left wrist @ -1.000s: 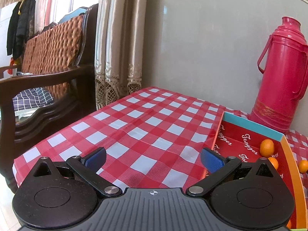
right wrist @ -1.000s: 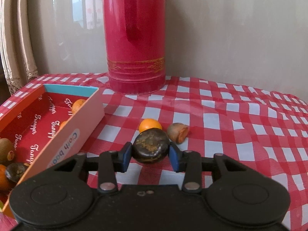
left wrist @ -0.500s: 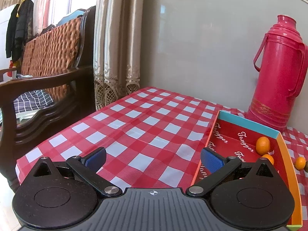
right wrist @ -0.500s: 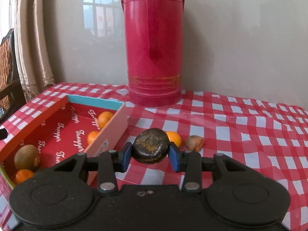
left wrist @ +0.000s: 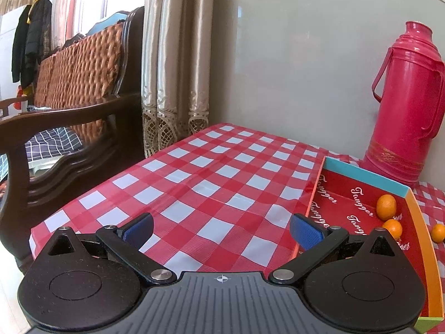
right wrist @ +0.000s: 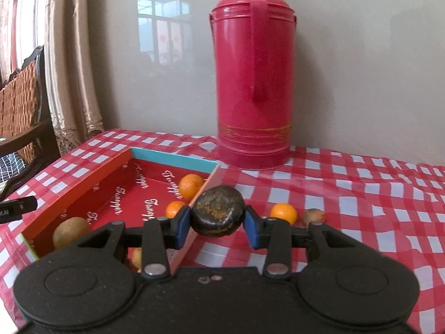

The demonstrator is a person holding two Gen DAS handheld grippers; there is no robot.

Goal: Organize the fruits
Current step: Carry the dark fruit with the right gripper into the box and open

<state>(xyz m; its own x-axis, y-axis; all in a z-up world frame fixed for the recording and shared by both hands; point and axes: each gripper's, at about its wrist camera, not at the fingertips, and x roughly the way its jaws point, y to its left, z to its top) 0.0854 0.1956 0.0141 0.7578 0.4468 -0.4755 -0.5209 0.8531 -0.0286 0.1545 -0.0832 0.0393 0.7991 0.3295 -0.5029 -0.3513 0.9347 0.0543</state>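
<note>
— Since a second ago the right gripper (right wrist: 217,222) has swung toward the open red cardboard box with an orange wall and a blue end (right wrist: 172,159); back then the box lay off to the left of its fingers, and now its near wall runs right under them. What's in the grip?

— A dark, rough-skinned round fruit flecked with yellow (right wrist: 218,213), pinched between the two blue pads, which are closed in narrowly against its sides. It hangs over the box's right wall.

— And inside the box?

— Beyond the left finger, two small oranges (right wrist: 190,185); further left, a brown kiwi-like fruit (right wrist: 71,231). To the right of the right finger, on the red and white checked tablecloth (right wrist: 361,200), lie another orange (right wrist: 283,213) and a brownish fruit (right wrist: 313,216) just beside it. A tall red plastic thermos flask (right wrist: 252,83) stands behind.

— The left gripper (left wrist: 221,229)?

— Jaws spread wide, nothing between them, only bare cloth ahead. The box sits just beyond its right finger, and a dark wooden chair with a woven back (left wrist: 78,64) is off to the left
</note>
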